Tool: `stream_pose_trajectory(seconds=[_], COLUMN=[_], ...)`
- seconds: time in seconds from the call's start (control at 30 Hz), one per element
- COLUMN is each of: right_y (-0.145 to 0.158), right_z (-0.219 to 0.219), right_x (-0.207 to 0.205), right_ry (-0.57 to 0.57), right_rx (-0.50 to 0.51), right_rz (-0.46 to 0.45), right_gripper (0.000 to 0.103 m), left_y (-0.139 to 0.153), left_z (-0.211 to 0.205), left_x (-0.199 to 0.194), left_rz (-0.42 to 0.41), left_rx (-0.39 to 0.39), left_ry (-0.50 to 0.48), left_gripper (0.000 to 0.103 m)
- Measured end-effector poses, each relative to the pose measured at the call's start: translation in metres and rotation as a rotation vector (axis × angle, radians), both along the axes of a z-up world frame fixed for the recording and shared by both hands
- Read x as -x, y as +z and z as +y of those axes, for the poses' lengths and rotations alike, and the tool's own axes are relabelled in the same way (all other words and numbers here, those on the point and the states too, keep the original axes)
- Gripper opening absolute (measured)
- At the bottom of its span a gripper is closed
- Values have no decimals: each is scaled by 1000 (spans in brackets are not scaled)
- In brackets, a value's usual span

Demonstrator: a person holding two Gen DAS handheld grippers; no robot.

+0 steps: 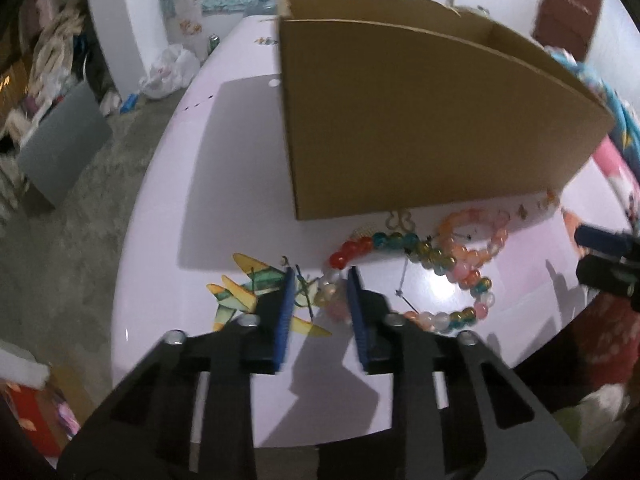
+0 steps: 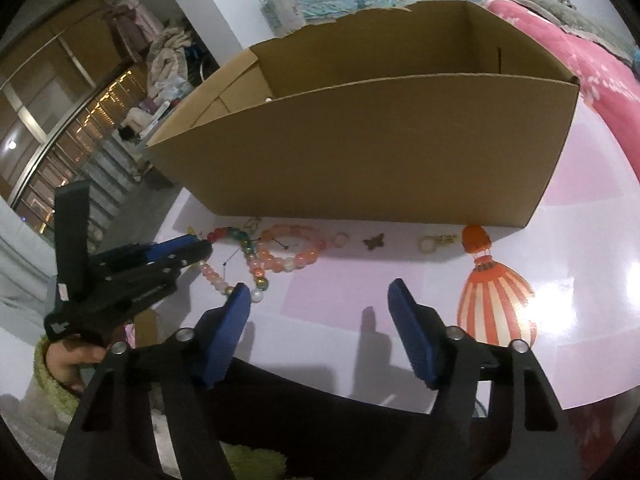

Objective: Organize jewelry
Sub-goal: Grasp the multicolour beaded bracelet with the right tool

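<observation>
Two tongs: the left tongs (image 1: 320,280) sit around the pale end of the bead necklace (image 1: 416,248), but I cannot tell if they pinch it. The right tongs (image 2: 320,296) are open and hold nothing. The necklace stretches sideways toward them, over the orange bracelet (image 1: 472,236), which might get dragged along.

White walls (image 1: 116,20), a grey concrete floor (image 1: 100,184), a pink blanket (image 2: 592,68), and dark windows (image 2: 44,128).

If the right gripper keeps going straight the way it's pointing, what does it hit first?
Most likely bare table: nothing lies between its open fingers. The right gripper aims just short of the orange bead bracelet, with the cardboard box behind. Depth is uncertain.
</observation>
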State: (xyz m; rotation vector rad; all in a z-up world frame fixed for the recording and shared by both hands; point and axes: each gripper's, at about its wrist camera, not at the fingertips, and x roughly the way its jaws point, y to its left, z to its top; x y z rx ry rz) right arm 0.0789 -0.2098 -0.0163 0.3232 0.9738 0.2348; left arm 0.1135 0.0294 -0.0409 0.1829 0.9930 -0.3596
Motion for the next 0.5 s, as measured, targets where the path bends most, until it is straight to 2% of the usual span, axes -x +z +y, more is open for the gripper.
stream_pose_trajectory(seconds=[0.1, 0.3, 0.5], right_y=[-2, -13, -21], right_z=[4, 23, 46], right_x=[-2, -11, -27], right_ry=[21, 74, 130], right_rx=[-16, -67, -47], right_rz=[8, 46, 60], right_gripper=[55, 43, 35], left_y=[0, 3, 3], left_z=[-4, 1, 5], left_x=[9, 25, 30], left_rz=[-11, 17, 32], left_rx=[-27, 17, 40], left_ry=[-12, -10, -7], left_gripper=[10, 9, 9])
